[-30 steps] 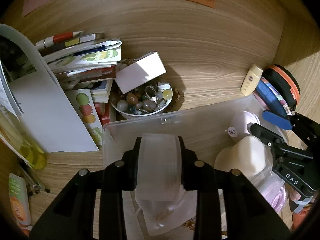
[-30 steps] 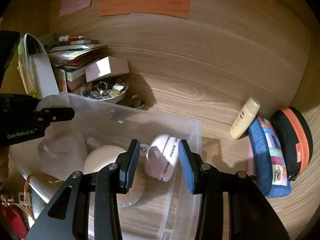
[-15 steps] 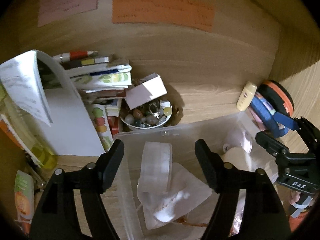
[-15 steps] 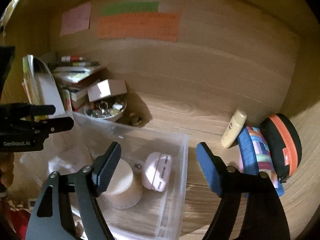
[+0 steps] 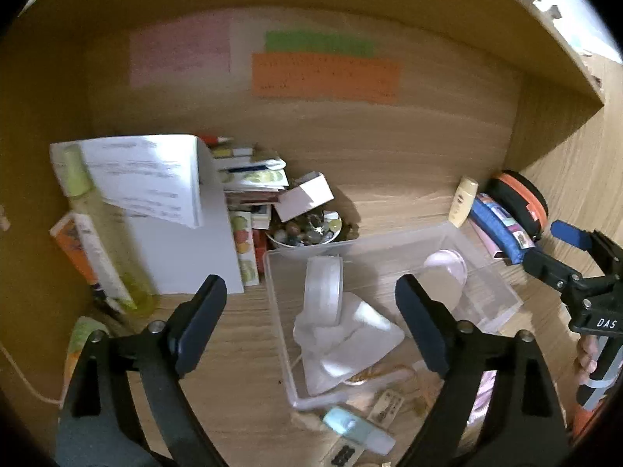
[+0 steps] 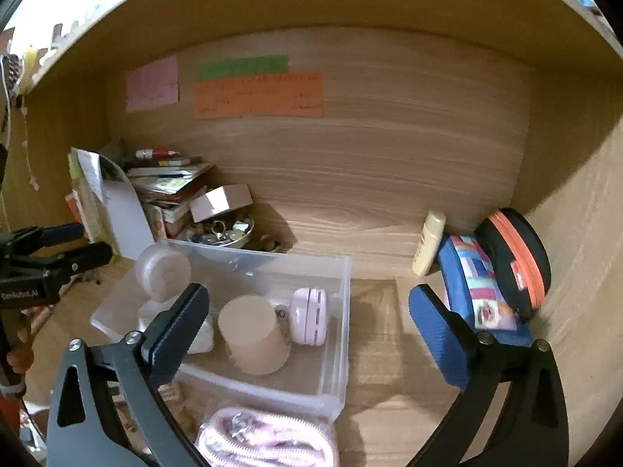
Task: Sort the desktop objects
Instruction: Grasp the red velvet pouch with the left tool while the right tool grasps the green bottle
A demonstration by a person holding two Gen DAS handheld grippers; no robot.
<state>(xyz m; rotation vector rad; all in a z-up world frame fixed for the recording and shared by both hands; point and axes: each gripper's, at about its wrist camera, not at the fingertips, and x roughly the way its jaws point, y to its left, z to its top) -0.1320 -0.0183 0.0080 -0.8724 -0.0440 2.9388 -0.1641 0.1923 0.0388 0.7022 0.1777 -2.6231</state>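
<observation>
A clear plastic bin (image 5: 490,272) (image 6: 342,311) sits on the wooden desk. In it stand a roll of clear tape (image 5: 324,290) (image 6: 165,272) on edge, a white pouch (image 5: 350,342), a beige round tub (image 6: 253,334) and a pink compact case (image 6: 309,317) (image 5: 446,268). My left gripper (image 5: 307,327) is open and empty, raised above and in front of the bin. My right gripper (image 6: 307,334) is open and empty, raised above the bin's near side.
A bowl of beads (image 5: 307,231) (image 6: 222,231), a small white box (image 5: 305,196) and stacked books (image 5: 249,179) stand behind the bin. A cream tube (image 6: 428,249), blue pouch (image 6: 479,292) and black-orange case (image 6: 514,257) lie right. A pink zip pouch (image 6: 264,439) lies in front.
Both grippers have opened wide and drawn back and up from the bin. The left one has let go of the tape roll, the right one of the pink case; both now rest inside.
</observation>
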